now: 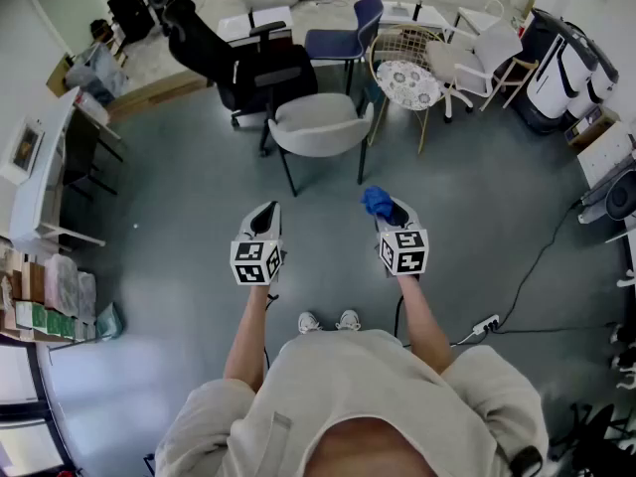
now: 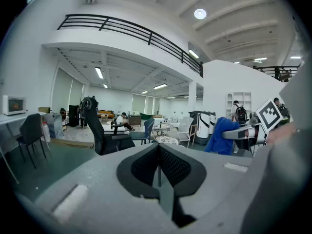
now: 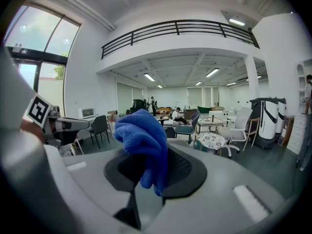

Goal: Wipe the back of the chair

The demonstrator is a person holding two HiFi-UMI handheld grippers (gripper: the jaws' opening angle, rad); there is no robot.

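The left tongs [image 1: 263, 215], held out ahead on a bare, nearly straight forearm [image 1: 248, 331] over the grey floor [image 1: 169, 227], are pressed together with nothing between them. Just beside them and level with them, the right tongs [image 1: 395, 217] reach forward on the other outstretched forearm [image 1: 417, 316] and pinch a crumpled blue microfibre cloth [image 1: 377, 203], which bulges above their tips. The pale grey shell chair with thin dark legs [image 1: 320, 127] stands on the floor beyond both tongs, well apart from them.
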